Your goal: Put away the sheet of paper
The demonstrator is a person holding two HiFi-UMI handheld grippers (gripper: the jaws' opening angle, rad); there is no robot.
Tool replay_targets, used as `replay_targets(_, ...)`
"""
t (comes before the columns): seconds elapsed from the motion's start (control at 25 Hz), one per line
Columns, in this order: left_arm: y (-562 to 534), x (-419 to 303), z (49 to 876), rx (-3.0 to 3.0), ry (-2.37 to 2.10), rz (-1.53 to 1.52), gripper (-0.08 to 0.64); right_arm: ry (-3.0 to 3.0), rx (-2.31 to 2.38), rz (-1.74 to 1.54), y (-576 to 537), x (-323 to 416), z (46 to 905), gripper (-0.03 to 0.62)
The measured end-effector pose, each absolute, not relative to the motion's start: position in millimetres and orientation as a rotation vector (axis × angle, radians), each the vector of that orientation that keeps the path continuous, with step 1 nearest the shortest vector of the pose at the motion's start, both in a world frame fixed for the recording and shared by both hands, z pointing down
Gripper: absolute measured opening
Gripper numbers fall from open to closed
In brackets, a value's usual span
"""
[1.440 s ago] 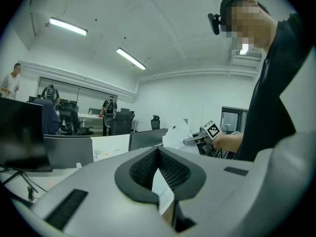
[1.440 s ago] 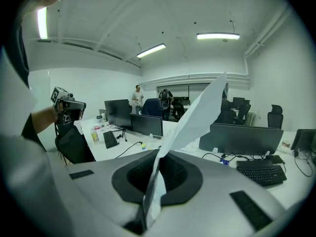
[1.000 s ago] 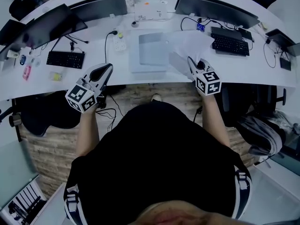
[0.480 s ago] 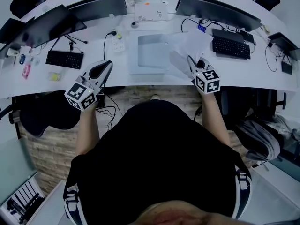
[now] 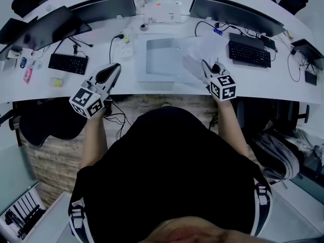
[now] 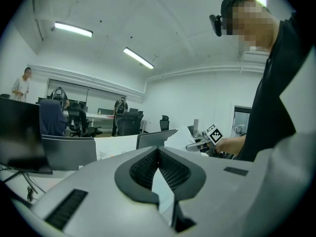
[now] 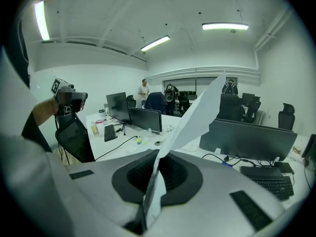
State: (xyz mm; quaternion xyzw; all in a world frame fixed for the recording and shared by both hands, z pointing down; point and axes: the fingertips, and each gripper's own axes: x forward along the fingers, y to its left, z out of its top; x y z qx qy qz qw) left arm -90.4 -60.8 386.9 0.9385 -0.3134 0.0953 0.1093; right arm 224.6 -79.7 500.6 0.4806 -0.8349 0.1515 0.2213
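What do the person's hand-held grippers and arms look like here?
The left hand-held gripper and right hand-held gripper are light grey shells with black ribbed pads, each with a cube of black-and-white square markers. Forearms bare; black short-sleeved top with white-patterned sleeve hems.

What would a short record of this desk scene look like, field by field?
Place: curved white desk
Right gripper: shut on the sheet of paper, which is lifted over the desk
Left gripper: shut, nothing between its jaws, at the desk's near edge
On the desk ahead: grey rectangular tray, just left of the paper in the head view
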Motion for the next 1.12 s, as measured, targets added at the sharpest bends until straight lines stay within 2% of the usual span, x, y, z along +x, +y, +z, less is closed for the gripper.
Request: replay_targets(1.12, -57, -58, 404, 2.729, -0.903, 0.332, 0.021, -2.326, 1.237, 0.451, -80, 234, 519, 0.015)
